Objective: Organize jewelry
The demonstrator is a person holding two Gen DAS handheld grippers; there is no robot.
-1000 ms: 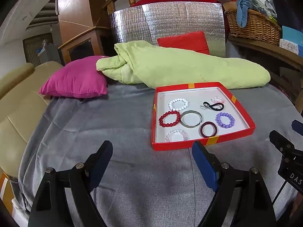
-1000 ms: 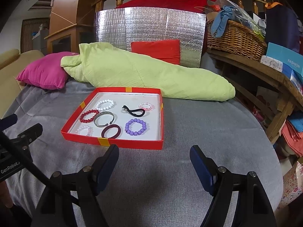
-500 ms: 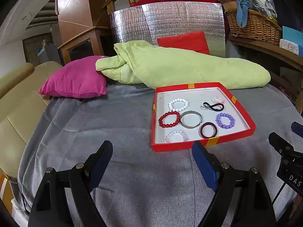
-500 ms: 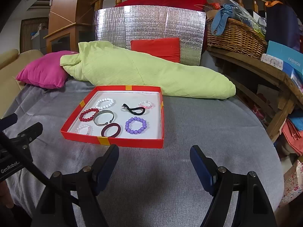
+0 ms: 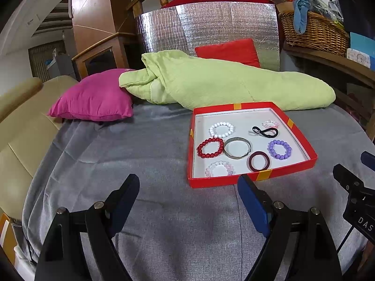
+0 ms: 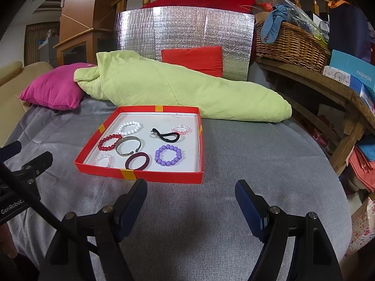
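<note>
Both the left gripper (image 5: 188, 188) and the right gripper (image 6: 191, 194) hover over the grey cloth (image 6: 246, 164) with jaws spread wide and nothing between them. The red tray (image 6: 164, 178) of bracelets (image 6: 168, 155) lies just ahead, right of the left jaws and left of the right jaws.

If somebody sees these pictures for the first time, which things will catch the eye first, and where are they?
First comes the red tray on the grey cloth, in the middle of the scene, with coloured bracelets in it, such as the purple bead bracelet and the silver bangle. Behind it lies a long light green blanket, with a pink pillow at its left end.
</note>
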